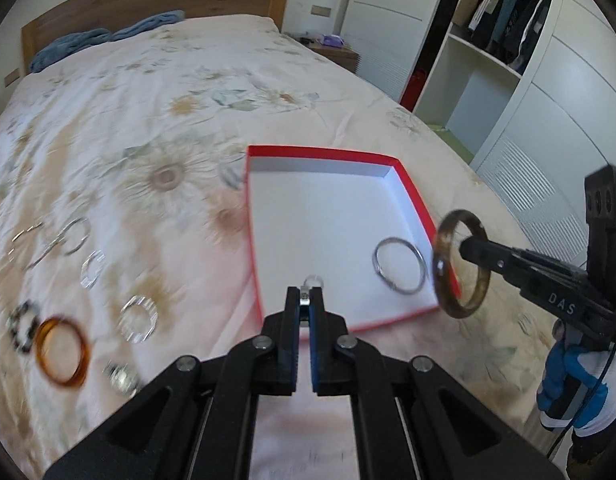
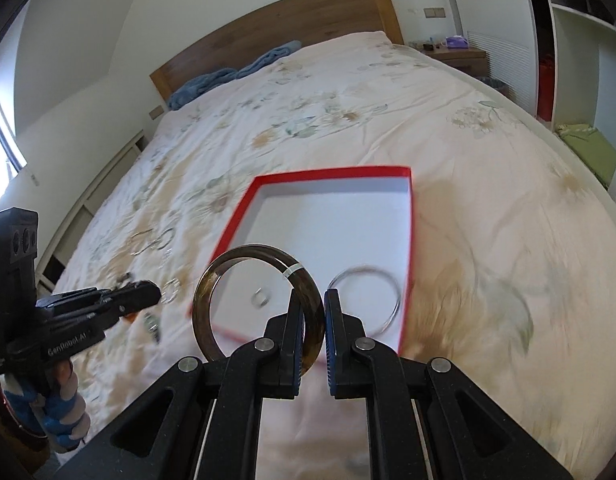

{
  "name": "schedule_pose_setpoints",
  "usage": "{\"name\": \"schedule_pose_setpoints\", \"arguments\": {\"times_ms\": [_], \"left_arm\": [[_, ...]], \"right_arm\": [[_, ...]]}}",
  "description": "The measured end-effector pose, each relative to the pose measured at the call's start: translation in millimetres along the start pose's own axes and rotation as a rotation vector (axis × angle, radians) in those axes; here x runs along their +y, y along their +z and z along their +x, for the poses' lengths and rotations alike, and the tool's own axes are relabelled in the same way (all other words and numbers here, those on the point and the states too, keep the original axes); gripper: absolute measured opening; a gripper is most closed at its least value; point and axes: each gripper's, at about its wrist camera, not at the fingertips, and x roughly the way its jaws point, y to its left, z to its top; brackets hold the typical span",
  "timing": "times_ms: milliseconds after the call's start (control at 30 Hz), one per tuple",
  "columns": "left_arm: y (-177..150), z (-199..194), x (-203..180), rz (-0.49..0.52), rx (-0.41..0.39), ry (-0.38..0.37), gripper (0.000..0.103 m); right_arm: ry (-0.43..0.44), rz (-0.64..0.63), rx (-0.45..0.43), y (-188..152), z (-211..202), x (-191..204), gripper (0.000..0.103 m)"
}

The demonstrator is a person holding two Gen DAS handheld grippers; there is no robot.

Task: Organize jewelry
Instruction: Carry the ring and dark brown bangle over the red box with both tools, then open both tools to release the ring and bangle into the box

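Observation:
An open red box (image 1: 320,151) (image 2: 336,171) with a white inside lies on the flowered bedspread. In it are a thin silver bangle (image 1: 375,262) (image 2: 364,268) and a small silver ring (image 1: 313,280) (image 2: 261,298). My left gripper (image 1: 305,300) (image 2: 158,294) hangs by the box's near-left corner. It is shut on another small silver ring (image 1: 305,298). My right gripper (image 2: 313,300) (image 1: 464,246) is shut on a brown translucent bangle (image 2: 236,256) (image 1: 442,276), holding it upright above the box's near edge.
Loose pieces lie on the bed left of the box: an amber bangle (image 1: 40,350), a clear crystal bracelet (image 1: 126,312), a black-and-white bead bracelet (image 1: 16,320) and several thin silver hoops (image 1: 74,236). A wardrobe (image 1: 488,60) stands right. Gloved hands (image 1: 568,384) (image 2: 64,412) hold both tools.

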Motion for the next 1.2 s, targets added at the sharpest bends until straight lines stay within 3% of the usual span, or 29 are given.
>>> {"name": "schedule_pose_setpoints", "arguments": {"times_ms": [200,500,767,1200], "left_arm": [[21.3,57.6,-0.8,0.002,0.040,0.009,0.003],[32.6,101.6,-1.3,0.007,0.070,0.019,0.003],[32.3,118.8,-7.7,0.029,0.081,0.016,0.003],[25.9,124.6,-13.3,0.069,0.052,0.055,0.005]], "right_arm": [[-0.011,-0.003,0.025,30.4,48.3,-20.8,0.010],[-0.049,-0.026,0.080,51.0,102.5,-36.4,0.010],[-0.090,-0.091,0.143,60.7,127.7,-38.7,0.010],[-0.217,-0.313,0.202,55.4,142.9,-20.5,0.009]]}}
